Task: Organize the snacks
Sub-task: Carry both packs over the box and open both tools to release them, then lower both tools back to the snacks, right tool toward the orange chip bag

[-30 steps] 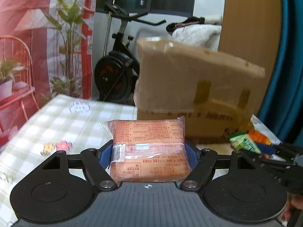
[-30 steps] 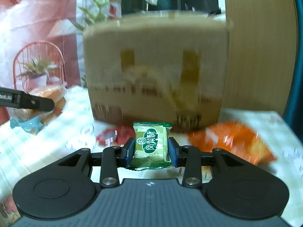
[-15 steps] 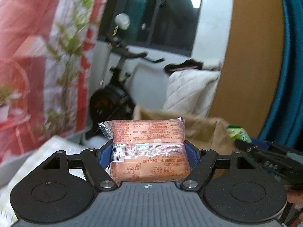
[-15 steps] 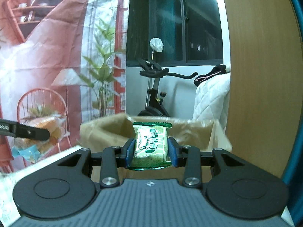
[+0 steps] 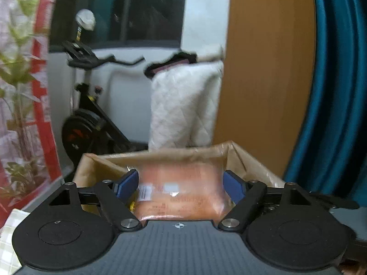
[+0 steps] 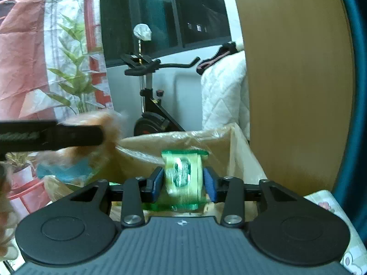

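- Between the blue pads of the left tool (image 5: 180, 184), an orange snack pack (image 5: 180, 190) sits blurred; the pads appear spread a little wider than the pack, so I cannot tell whether they grip it or have just let go.
- Between the pads of the right tool (image 6: 183, 182), a green snack packet (image 6: 183, 176) stands upright and also smeared; small gaps show on both sides of it, so its grip too cannot be told.
- Just beyond both tools, at 12 o'clock, stands the open cardboard box (image 6: 220, 137), lined with clear plastic; both snacks hang over its mouth.
- At 9 o'clock in the right view, the other tool crosses the frame as a dark bar with the orange pack behind it.
- At 4 o'clock in the right view, a corner of the bench (image 6: 325, 202) shows a checked, flowered cloth.
- Farther out, at 11 to 12 o'clock, stand an exercise bike (image 6: 149, 96) and a white quilted cover (image 5: 183, 107); a wooden panel (image 6: 298, 80) rises at 2 o'clock.
- Judged from this, two snacks are at the drop-off point; some wrappers seem to lie in the box already, though its contents are mostly hidden, and whether more snacks are left to gather cannot be seen.
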{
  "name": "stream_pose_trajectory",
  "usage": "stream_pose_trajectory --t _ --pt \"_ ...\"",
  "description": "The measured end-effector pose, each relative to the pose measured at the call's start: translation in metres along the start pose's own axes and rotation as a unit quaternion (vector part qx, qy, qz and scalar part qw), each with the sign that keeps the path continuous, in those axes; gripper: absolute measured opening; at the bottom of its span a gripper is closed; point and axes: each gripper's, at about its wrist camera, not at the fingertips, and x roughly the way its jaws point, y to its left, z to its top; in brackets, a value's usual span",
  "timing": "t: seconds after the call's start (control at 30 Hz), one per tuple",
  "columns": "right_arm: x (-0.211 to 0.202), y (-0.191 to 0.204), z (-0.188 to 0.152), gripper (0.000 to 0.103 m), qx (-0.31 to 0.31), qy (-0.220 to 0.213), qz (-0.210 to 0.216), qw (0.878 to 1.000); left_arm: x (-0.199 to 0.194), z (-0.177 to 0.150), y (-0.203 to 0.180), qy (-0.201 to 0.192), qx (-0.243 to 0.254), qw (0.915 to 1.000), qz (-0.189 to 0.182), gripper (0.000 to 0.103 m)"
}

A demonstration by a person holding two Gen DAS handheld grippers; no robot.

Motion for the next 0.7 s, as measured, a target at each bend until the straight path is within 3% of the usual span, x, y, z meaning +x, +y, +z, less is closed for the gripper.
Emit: stream_pose_trajectory --t 0.07,0.4,0.7 --pt "-0.005 -0.006 -0.004 0.05 0.011 -0.002 0.01 1.0 0.003 -0.002 0.002 0.002 0.001 1.0 0.005 0.083" --pt "-0.052 -0.041 -0.014 0.05 0.019 -0.035 0.052 0.998 -0.049 -0.026 0.044 -0.011 -0.037 0.999 0.024 0.081" --pt "-0.085 -0.072 -0.039 0.05 -0.014 -0.024 0.036 0.999 -0.096 -0.071 0.074 0.003 -0.064 0.9974 0.034 0.081"
